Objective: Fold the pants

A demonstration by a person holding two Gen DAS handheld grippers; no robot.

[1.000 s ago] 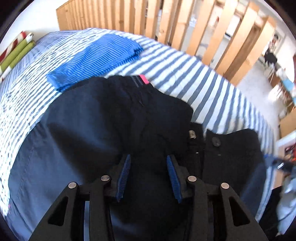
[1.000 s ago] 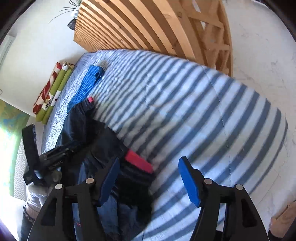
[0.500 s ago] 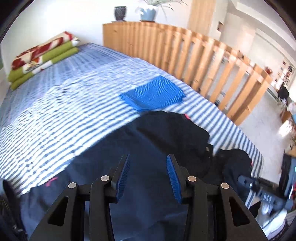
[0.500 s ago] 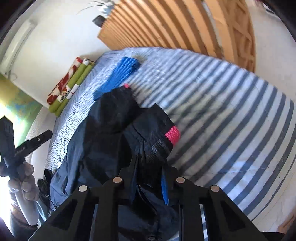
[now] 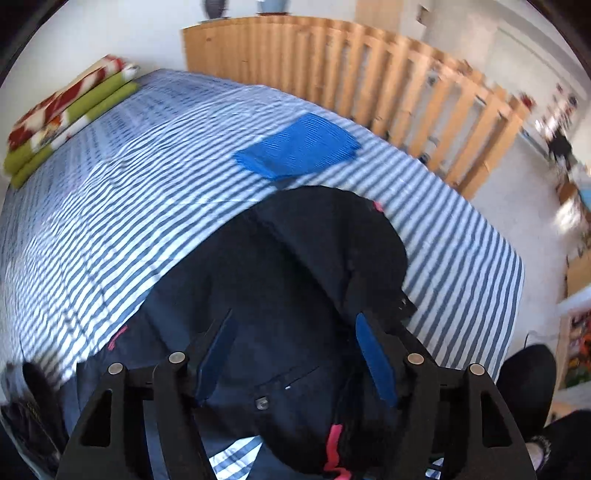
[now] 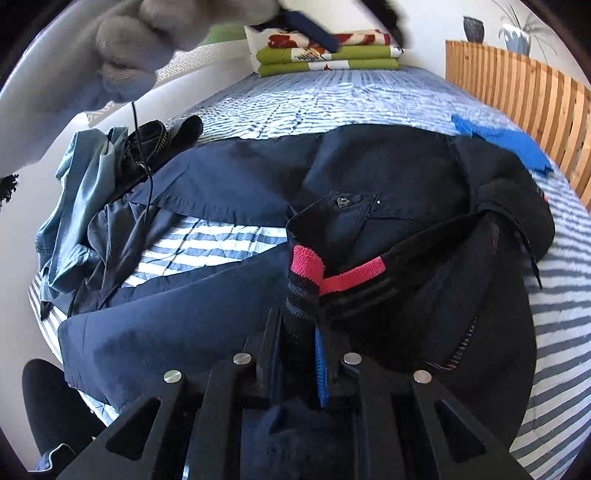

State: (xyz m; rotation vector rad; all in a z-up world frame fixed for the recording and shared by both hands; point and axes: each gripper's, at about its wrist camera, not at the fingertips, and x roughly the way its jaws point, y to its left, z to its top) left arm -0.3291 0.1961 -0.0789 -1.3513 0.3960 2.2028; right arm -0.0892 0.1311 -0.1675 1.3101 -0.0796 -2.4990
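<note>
Dark navy pants (image 5: 295,266) lie rumpled across the striped bed cover (image 5: 110,206). My left gripper (image 5: 293,325) hangs above the pants' seat with its jaws opening, and the blue pads (image 5: 373,354) touch nothing. In the right wrist view the pants (image 6: 229,184) spread leftward, both legs apart. My right gripper (image 6: 297,321) is closing and pinches the pants' waistband (image 6: 306,258), a black band with a pink stripe, at its near end. A gloved hand (image 6: 129,33) holding the other gripper shows at the top of that view.
A folded blue cloth (image 5: 299,151) lies on the bed beyond the pants. Folded green and red blankets (image 5: 70,110) sit at the head of the bed. A wooden slatted railing (image 5: 406,96) runs along the far side. A light blue garment (image 6: 77,192) hangs at the bed's edge.
My left gripper rose and drew back from the pants, and its jaws widened. My right gripper rolled, swung across the bed and closed on the waistband.
</note>
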